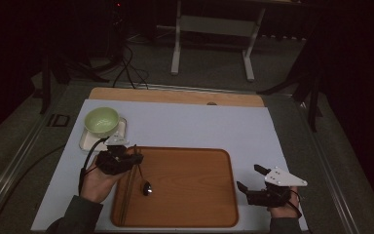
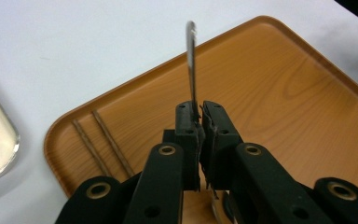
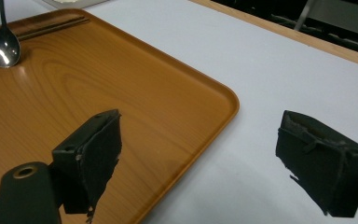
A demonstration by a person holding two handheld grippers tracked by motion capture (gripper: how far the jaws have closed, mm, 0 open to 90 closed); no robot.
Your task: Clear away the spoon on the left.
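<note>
We take the wooden tray [image 1: 190, 195] as our landmark: it lies on the pale sheet [image 1: 199, 124] that covers the table, near the person's edge. Off the tray's far left corner we see a white dish [image 1: 90, 141] with a green bowl [image 1: 101, 121] sitting on it. Along the tray's left rim lie two brown chopsticks [image 1: 126, 192], side by side. Over that left part of the tray our left gripper [image 2: 198, 114] has its jaws pinched on the handle of a metal spoon [image 1: 146, 188]; the spoon's bowl rests on the tray floor, just right of the chopsticks. Beside the tray's right rim, over the pale sheet, our right gripper [image 3: 200, 154] hangs with its jaws wide apart and nothing between them.
</note>
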